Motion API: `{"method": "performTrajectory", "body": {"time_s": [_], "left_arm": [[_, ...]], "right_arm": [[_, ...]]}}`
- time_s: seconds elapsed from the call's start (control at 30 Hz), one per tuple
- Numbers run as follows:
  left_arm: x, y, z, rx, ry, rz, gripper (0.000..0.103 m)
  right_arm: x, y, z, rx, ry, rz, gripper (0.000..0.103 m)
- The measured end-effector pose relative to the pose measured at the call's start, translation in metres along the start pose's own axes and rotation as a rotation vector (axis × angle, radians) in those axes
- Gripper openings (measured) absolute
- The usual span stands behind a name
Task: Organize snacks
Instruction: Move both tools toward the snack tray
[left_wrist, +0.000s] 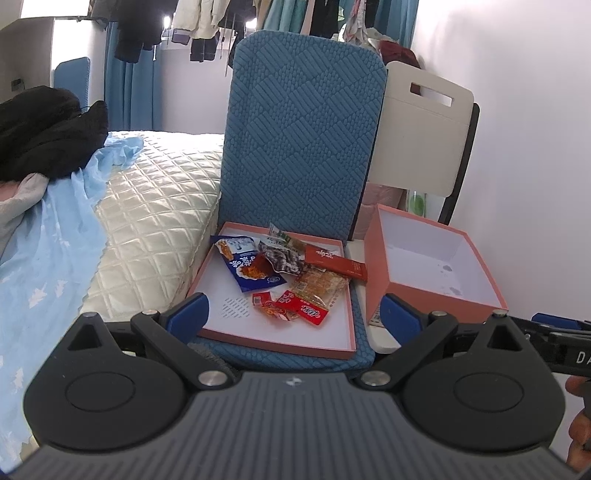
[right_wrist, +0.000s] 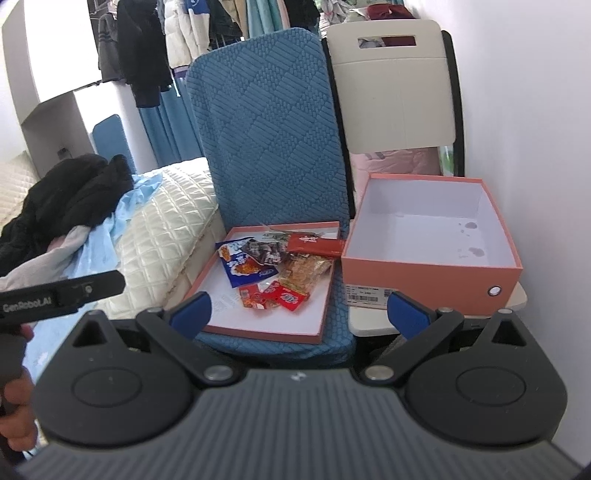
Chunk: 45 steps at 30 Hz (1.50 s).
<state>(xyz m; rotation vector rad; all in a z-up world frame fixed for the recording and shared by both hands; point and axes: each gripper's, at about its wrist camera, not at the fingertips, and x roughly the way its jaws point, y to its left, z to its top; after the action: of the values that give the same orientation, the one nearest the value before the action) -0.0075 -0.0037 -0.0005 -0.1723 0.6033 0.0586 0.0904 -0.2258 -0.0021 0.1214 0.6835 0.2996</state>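
1. Looking past my tools, the biggest thing is the blue padded chair (right_wrist: 269, 147), pushed up beside the quilted bed (left_wrist: 155, 206), with a cream chair (right_wrist: 391, 92) just to its right.
2. On the cream chair's seat sits the deep salmon box (right_wrist: 432, 273), open at the top. Its white floor shows a few grey stains and no snack at all, so by my reckoning nothing has been sorted yet.
3. On the blue seat lies the shallow salmon lid (left_wrist: 273, 339), white inside, and every snack I can see is heaped in its far half.
4. Largest of the heap is the blue snack bag (left_wrist: 251, 271); a dark patterned packet (left_wrist: 282, 258) overlaps its right edge, and a long red bar (left_wrist: 336, 264) lies at the lid's far right corner, poking over the rim.
5. Nearer me are a clear pack of amber sweets (left_wrist: 319, 286), a red sachet (left_wrist: 308, 310) and a small red-orange one (left_wrist: 264, 301). There may be a green-edged wrapper at the very back, but it is mostly hidden.
6. My left gripper (left_wrist: 295, 314) is spread wide and holds nothing, poised short of the lid's near edge.
7. My right gripper (right_wrist: 299, 310) is equally wide and empty, hanging between lid and box.
8. What remains, I judge, is the whole job: each packet from lid into box.
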Motion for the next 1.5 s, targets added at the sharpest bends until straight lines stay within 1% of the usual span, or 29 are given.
{"method": "performTrajectory", "body": {"time_s": [0.13,0.27,0.37,0.43,0.53,0.6,0.77,0.9,1.03,1.2,1.33,1.5], "left_arm": [[0.001,0.004,-0.001,-0.006,0.003,0.008,0.101],[0.002,0.007,-0.002,-0.011,0.006,0.015,0.101],[0.002,0.011,-0.003,-0.02,0.007,0.017,0.101],[0.002,0.013,-0.003,-0.025,0.007,0.021,0.101],[0.005,0.014,-0.004,-0.029,0.009,0.017,0.101],[0.006,0.014,-0.004,-0.03,0.004,0.018,0.101],[0.012,0.015,-0.005,-0.036,0.007,0.025,0.101],[0.019,0.019,-0.006,-0.044,0.016,0.031,0.101],[0.029,0.022,-0.008,-0.039,0.02,0.043,0.101],[0.046,0.025,-0.012,-0.028,0.023,0.08,0.101],[0.062,0.032,-0.019,-0.051,0.05,0.08,0.101],[0.082,0.035,-0.017,-0.046,0.07,0.082,0.101]], "right_arm": [[0.001,0.003,-0.001,-0.009,0.001,0.033,0.103],[0.007,0.007,-0.002,-0.008,0.019,0.043,0.103],[0.008,0.009,-0.003,-0.013,0.021,0.041,0.103],[0.008,0.009,-0.003,-0.009,0.019,0.054,0.103],[0.01,0.009,-0.002,-0.009,0.021,0.046,0.102],[0.012,0.009,-0.003,-0.007,0.023,0.044,0.098],[0.018,0.007,-0.003,0.002,0.029,0.042,0.098],[0.024,0.01,-0.004,-0.021,0.033,0.031,0.098],[0.032,0.011,-0.005,-0.025,0.043,0.038,0.098],[0.05,0.01,-0.006,-0.046,0.073,0.027,0.098],[0.066,0.012,-0.001,-0.081,0.095,0.025,0.098],[0.087,0.014,0.011,-0.108,0.104,0.038,0.098]]}}
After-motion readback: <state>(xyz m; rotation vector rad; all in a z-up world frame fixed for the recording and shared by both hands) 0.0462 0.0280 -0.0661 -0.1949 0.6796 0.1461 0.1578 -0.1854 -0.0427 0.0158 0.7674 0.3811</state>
